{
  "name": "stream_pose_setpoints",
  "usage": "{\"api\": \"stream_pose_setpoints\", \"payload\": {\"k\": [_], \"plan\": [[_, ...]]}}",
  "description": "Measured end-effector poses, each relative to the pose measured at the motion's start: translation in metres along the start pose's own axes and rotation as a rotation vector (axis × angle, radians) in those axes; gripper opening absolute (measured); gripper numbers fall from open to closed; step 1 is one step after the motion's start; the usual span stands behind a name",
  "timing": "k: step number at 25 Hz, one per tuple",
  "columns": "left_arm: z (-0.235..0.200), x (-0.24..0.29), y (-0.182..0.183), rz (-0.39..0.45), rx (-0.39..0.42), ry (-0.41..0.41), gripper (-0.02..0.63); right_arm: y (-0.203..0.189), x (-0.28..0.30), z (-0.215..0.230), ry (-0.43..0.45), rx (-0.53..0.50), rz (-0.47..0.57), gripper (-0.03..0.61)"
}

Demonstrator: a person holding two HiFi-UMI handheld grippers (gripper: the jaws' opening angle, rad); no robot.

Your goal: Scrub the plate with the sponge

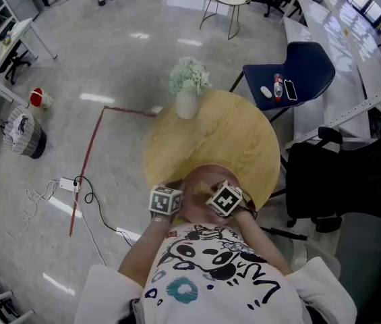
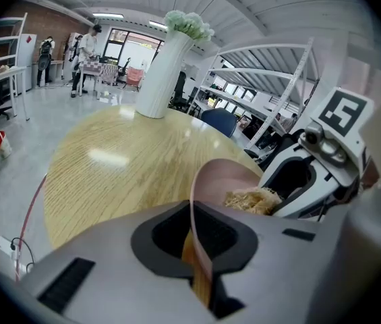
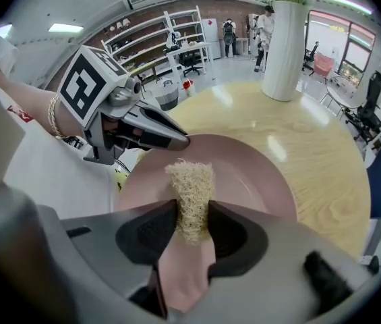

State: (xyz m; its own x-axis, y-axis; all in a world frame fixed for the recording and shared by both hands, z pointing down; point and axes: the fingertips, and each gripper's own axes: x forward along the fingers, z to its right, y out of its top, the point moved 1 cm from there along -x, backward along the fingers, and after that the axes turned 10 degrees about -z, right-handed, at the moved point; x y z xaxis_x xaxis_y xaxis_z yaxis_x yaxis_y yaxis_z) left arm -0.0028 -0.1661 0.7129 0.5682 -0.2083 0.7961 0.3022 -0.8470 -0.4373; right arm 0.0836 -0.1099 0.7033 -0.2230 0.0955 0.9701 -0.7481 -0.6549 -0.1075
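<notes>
A pink plate (image 1: 200, 179) is held over the near edge of the round wooden table (image 1: 224, 133), close to the person's chest. My left gripper (image 1: 174, 196) is shut on the plate's rim (image 2: 203, 181), which runs edge-on between its jaws. My right gripper (image 3: 191, 225) is shut on a beige fibrous sponge (image 3: 191, 187), whose tip rests on the plate's inner face (image 3: 251, 174). The left gripper view shows the sponge (image 2: 251, 200) inside the plate, with the right gripper (image 2: 311, 174) behind it. In the right gripper view, the left gripper (image 3: 173, 139) bites the plate's far left rim.
A white vase of pale flowers (image 1: 187, 90) stands at the table's far edge. A blue chair (image 1: 298, 66) with small items is at the back right. A black chair (image 1: 352, 174) is at the right. Cables (image 1: 75, 187) lie on the floor at the left.
</notes>
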Motion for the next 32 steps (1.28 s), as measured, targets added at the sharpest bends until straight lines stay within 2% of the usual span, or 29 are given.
{"api": "stream_pose_setpoints", "payload": {"k": [3, 12, 16, 21, 24, 26, 28, 30, 32], "plan": [[0.0, 0.001, 0.0, 0.008, -0.001, -0.003, 0.026, -0.002, 0.0, -0.003, 0.012, 0.005, -0.005, 0.153], [0.001, -0.001, -0.001, 0.013, 0.0, -0.003, 0.027, -0.004, -0.004, 0.001, -0.024, 0.031, 0.022, 0.153], [-0.002, -0.011, -0.001, 0.036, 0.003, 0.013, 0.028, -0.01, -0.029, 0.013, -0.054, 0.102, 0.115, 0.152], [-0.014, -0.043, 0.025, 0.161, -0.028, 0.008, 0.034, -0.013, -0.096, 0.043, -0.11, 0.222, 0.359, 0.152], [-0.017, -0.105, 0.071, 0.332, 0.022, 0.067, 0.034, -0.008, -0.176, 0.062, -0.209, 0.263, 0.651, 0.152], [-0.003, -0.161, 0.114, 0.489, 0.092, 0.073, 0.034, -0.008, -0.24, 0.067, -0.322, 0.238, 0.862, 0.152], [0.023, -0.215, 0.153, 0.622, 0.199, 0.046, 0.034, -0.011, -0.294, 0.067, -0.447, 0.199, 1.029, 0.152], [0.052, -0.257, 0.183, 0.714, 0.316, 0.019, 0.032, -0.015, -0.335, 0.063, -0.543, 0.176, 1.138, 0.153], [0.079, -0.285, 0.202, 0.773, 0.409, -0.006, 0.031, -0.018, -0.364, 0.055, -0.599, 0.169, 1.207, 0.153]]}}
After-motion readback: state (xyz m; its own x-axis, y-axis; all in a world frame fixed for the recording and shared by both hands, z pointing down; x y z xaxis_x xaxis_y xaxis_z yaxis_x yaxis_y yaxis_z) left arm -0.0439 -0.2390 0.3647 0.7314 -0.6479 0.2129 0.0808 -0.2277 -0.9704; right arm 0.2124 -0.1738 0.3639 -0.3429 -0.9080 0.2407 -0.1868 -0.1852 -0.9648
